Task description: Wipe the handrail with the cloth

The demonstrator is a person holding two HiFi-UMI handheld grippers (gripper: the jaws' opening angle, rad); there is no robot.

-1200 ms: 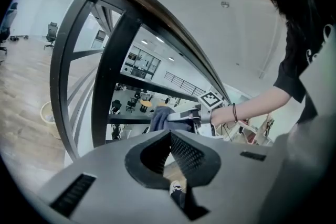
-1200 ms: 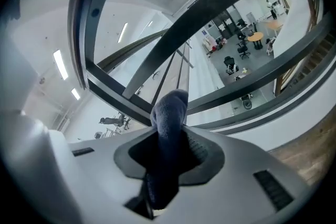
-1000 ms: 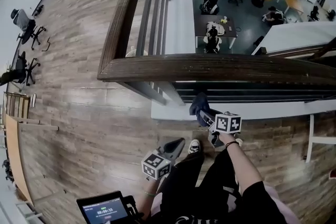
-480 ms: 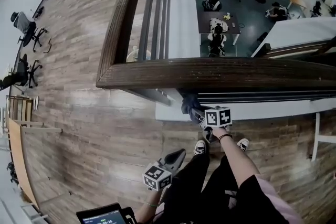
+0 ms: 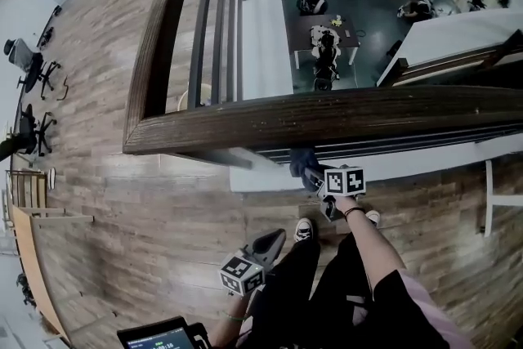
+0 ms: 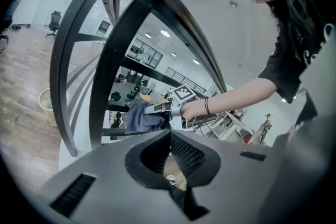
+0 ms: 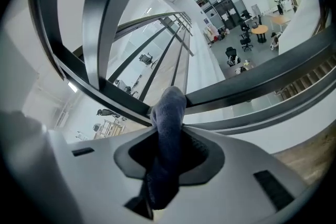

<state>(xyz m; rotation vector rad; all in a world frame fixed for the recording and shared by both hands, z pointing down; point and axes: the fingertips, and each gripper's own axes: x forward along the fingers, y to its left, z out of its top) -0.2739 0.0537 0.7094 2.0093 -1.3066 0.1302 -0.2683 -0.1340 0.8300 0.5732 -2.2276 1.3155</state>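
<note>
The brown wooden handrail (image 5: 327,117) runs across the head view and turns a corner at the left. Just under its near edge my right gripper (image 5: 315,173) is shut on a dark blue cloth (image 5: 302,161). In the right gripper view the cloth (image 7: 169,113) stands up between the jaws of the right gripper (image 7: 170,132), its top against a dark rail bar (image 7: 252,78). My left gripper (image 5: 276,236) hangs lower, near the person's legs, shut with nothing in it. The left gripper view shows the left gripper (image 6: 170,135), the handrail (image 6: 173,13) above, and the cloth (image 6: 139,117).
Grey balusters (image 5: 214,20) and a white ledge (image 5: 261,29) run away behind the corner. Beyond the rail is a lower floor with desks and seated people (image 5: 327,45). A tablet (image 5: 159,333) sits at the bottom left. Office chairs (image 5: 24,65) stand far left on the wooden floor.
My right gripper has carried the cloth up from well below the handrail to right beneath it. The head view has swung a little. The left gripper has hardly moved.
</note>
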